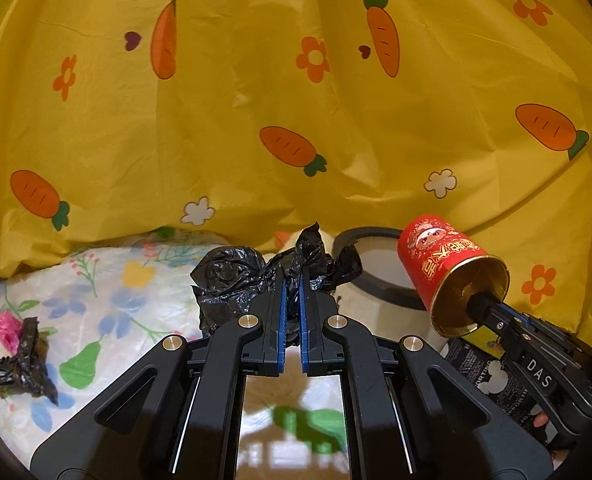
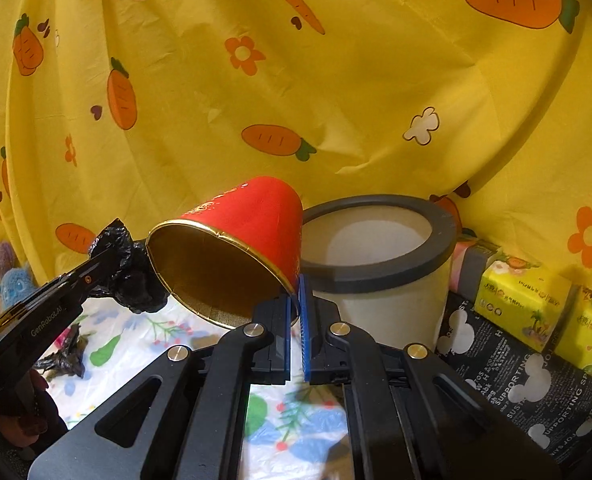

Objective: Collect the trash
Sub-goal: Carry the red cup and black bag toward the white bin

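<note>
Pinching a black bag wad [image 1: 255, 280] and a red cup [image 2: 235, 248], both grippers [image 1: 291, 280] [image 2: 298, 292] hover near the bin [image 2: 376, 272]; it seems empty, with scraps [image 1: 19, 360] left of it.

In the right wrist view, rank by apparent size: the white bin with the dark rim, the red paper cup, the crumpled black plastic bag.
1. White bin with dark rim
2. Red paper cup, though nearer the camera, so unsure
3. Crumpled black plastic bag

Warm indoor light, moderately bright; sharp focus throughout; strong fisheye bending, dark vignette corners; soft shadows below.
</note>
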The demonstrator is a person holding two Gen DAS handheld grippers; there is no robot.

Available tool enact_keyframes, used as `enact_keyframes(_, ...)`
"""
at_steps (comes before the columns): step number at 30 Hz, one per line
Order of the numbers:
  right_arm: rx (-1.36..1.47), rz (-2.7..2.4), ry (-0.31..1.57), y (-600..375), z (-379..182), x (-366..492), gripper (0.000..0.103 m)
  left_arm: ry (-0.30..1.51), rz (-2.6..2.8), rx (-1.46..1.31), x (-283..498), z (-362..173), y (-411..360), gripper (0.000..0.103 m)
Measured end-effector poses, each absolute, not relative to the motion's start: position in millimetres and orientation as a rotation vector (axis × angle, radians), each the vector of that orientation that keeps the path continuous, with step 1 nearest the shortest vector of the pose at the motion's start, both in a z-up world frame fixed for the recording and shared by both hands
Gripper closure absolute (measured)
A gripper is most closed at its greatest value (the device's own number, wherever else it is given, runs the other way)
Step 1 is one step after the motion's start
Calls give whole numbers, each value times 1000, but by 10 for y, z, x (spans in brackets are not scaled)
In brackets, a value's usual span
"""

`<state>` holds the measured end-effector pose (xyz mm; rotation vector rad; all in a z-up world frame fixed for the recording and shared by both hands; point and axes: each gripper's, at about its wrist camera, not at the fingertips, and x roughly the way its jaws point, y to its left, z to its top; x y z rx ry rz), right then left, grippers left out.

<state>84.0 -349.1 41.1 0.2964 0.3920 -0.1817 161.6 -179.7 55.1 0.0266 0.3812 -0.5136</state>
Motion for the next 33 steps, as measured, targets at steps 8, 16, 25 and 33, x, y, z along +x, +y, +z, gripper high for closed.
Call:
enact_keyframes(8, 272, -282, 398, -3881, 503, 1147, 98, 408, -609, 16, 1965, 511, -2319, 99)
enact_keyframes(16, 236, -330, 427, -4067, 448, 1364, 98, 446, -650, 13, 2204, 417, -2619, 99)
enact_keyframes(25, 234, -340, 443, -4153, 365, 1446, 98, 450, -733, 11, 2271, 378, -2848, 99)
enact_keyframes(33, 224, -344, 454, -4163, 319, 1497, 98, 475, -801, 29, 2272, 240, -2973, 98)
